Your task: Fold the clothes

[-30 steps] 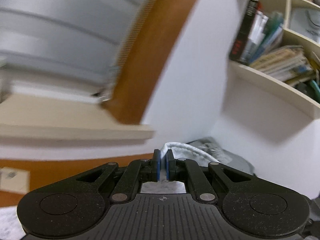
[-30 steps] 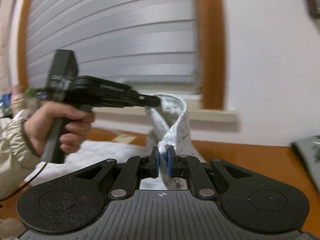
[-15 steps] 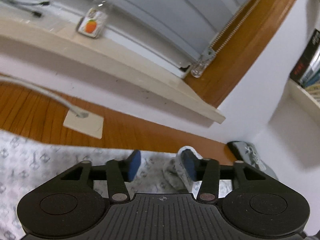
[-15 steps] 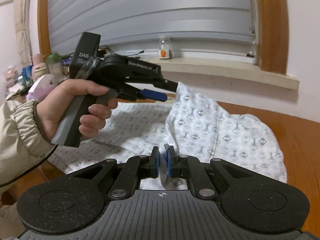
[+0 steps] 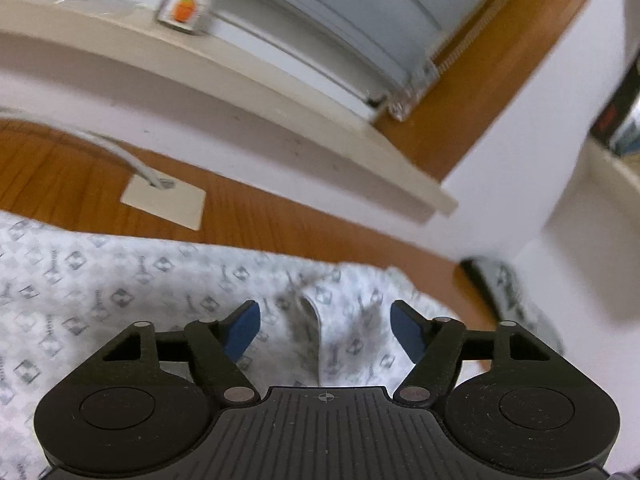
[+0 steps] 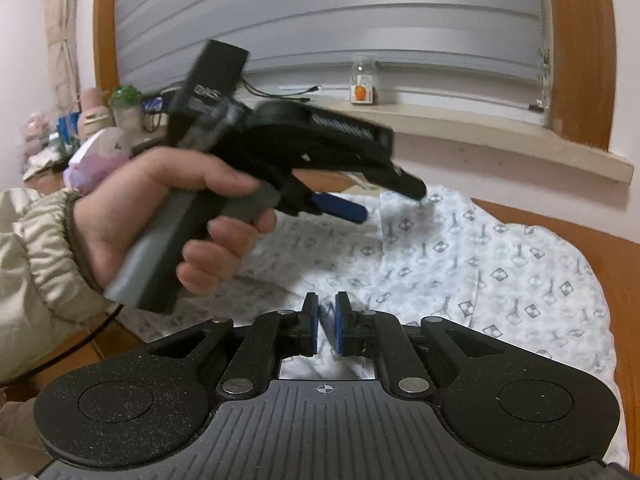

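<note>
Hovering above a white patterned garment (image 5: 120,292) spread on the wooden counter (image 5: 256,220), the left claw (image 5: 325,330) gapes wide, released, a raised fold of cloth lying between its blue pads (image 5: 242,330). The right claw (image 6: 327,326) is clenched on a pinch of the same garment (image 6: 500,276). Ahead of the right claw, a hand (image 6: 172,216) in a beige sleeve (image 6: 36,256) grips the left tool, its white lettering too blurred to read. Beyond it, a small bottle (image 6: 363,80) with an orange-fruit label stands on the windowsill (image 6: 500,136) beneath closed grey blinds (image 6: 340,12). Left of the left claw, a cable (image 5: 108,148) enters a pale plate (image 5: 164,202).
</note>
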Motion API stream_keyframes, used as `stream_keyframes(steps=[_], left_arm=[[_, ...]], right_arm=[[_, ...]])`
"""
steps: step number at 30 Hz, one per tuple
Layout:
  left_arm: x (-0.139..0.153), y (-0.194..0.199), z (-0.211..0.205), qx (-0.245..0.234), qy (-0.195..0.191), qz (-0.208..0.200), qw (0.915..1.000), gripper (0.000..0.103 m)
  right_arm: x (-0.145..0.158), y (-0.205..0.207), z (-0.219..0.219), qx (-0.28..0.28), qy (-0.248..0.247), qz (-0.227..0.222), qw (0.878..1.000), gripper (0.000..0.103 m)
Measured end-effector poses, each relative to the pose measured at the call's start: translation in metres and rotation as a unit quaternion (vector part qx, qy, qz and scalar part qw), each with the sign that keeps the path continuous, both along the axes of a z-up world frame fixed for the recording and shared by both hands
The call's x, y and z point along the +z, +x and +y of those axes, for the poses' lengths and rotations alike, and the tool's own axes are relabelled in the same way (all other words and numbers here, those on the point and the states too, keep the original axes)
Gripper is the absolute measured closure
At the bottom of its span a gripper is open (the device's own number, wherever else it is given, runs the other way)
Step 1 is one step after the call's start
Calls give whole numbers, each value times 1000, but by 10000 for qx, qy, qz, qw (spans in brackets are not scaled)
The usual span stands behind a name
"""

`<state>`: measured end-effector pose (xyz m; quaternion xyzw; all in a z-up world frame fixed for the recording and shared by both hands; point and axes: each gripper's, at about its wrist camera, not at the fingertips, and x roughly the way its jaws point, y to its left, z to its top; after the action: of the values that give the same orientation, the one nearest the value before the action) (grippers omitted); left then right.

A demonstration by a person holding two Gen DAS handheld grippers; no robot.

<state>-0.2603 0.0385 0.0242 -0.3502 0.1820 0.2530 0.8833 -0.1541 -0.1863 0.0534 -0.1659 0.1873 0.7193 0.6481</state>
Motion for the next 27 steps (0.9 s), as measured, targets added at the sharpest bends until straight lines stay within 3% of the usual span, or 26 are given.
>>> stream_keyframes(steps=[2,3,4,5,6,7,10,12,15,17,19,23,27], left_arm=[[-2,7,-2,-62,114,107,9999,38],[-3,9,-2,-78,129,125,9998,49],[-4,12,-1,-133,160,146,9997,67],[-4,14,-1,-198,192,180,9995,76],[-5,16,-1,-263,222,216,9992,93],[-4,16,-1,-287,276,212,9990,98],[5,9,-2,-310,442,125,9985,98],[12,4,1,-287,515,39,9983,98],[16,3,4,-256,563,171,9979,98],[14,5,4,-306,545,410,9972,94],[12,1,0,-193,691,629,9954,82],[24,-9,-9,223,1138,711,9907,72],[43,17,-30,-475,1526,629,9851,73]], right_arm=[[9,8,-10,-26,165,73,9998,87],[13,12,-14,-106,248,90,9996,87],[18,17,-18,-186,331,108,9992,86],[16,20,-16,-278,300,32,9992,86],[13,23,-15,-371,268,-45,9989,86],[10,26,-13,-463,235,-121,9986,86],[2,35,-9,-740,139,-351,9965,86],[-9,39,-3,-582,-106,32,9982,85],[-10,22,-2,-176,-54,164,9997,86],[-10,15,-1,1,-47,140,9999,86],[-10,7,1,178,-39,115,9998,86],[4,27,-9,-178,191,48,9996,85],[13,58,-22,-758,346,-148,9964,78]])
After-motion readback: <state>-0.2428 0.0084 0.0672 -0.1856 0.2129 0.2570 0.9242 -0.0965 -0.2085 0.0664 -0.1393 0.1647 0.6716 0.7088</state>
